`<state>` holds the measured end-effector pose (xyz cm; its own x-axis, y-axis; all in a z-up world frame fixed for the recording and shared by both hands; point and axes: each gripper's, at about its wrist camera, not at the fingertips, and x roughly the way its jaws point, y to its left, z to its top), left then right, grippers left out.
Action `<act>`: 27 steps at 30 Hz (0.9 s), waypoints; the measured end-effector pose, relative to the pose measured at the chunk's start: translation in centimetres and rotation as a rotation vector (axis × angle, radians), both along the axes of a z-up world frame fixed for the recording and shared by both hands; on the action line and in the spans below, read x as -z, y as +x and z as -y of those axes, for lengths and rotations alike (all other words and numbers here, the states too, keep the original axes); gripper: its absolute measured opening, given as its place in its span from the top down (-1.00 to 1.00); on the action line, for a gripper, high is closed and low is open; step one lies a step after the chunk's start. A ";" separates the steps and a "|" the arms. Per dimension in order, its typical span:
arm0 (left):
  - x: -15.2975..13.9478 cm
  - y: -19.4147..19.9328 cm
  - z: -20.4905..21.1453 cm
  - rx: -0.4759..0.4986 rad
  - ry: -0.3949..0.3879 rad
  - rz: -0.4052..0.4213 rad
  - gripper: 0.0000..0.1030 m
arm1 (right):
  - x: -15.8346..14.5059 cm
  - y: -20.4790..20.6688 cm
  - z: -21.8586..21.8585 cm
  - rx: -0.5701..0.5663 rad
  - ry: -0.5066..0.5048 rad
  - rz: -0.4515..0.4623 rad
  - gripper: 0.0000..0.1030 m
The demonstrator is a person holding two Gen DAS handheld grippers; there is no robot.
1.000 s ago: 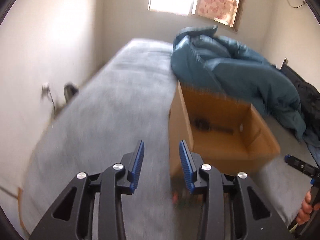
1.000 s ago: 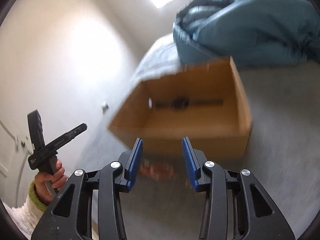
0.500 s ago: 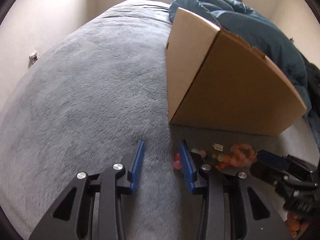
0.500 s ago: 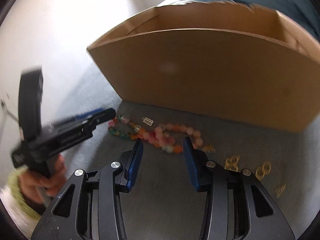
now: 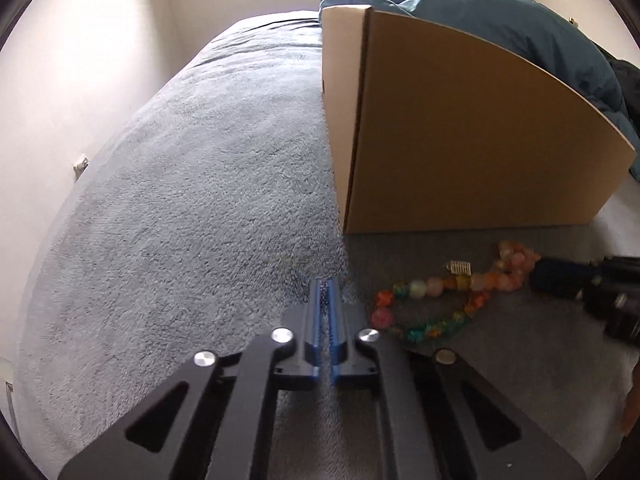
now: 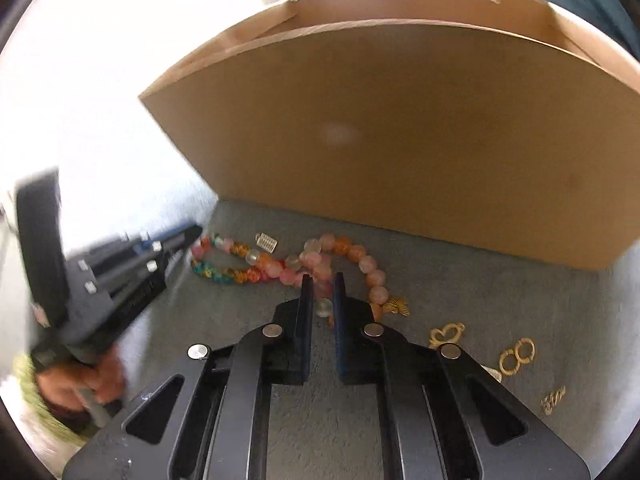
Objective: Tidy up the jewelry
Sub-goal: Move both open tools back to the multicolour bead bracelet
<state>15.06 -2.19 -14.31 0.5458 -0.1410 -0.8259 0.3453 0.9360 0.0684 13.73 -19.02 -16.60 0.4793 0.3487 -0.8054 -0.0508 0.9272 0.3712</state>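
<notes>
Both grippers have just been closing: left gripper (image 5: 324,286) shut on nothing, right gripper (image 6: 321,280) pinching the necklace (image 6: 280,266), ready for the box (image 6: 400,128).

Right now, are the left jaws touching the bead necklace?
Apart. In the left wrist view the left gripper, having just closed with nothing between its jaws, sits on the grey blanket, fabric showing between it and the bead necklace.

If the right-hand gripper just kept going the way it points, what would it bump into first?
Most likely the bead necklace: the right gripper points down at its pink beads, with one bead already between the nearly closed jaws. The cardboard box stands farther behind.
</notes>
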 end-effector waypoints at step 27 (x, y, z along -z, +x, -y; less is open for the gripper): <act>0.0 -0.2 -2.5 0.005 -0.211 -0.119 0.97 | 0.2 1.4 -4.9 -0.144 -0.163 0.109 0.21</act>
<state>14.88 0.30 -14.28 0.4456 -0.3201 -0.8360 0.3439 0.9234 -0.1702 15.10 -14.07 -16.75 0.5211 0.2887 -0.8032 -0.2178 0.9549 0.2019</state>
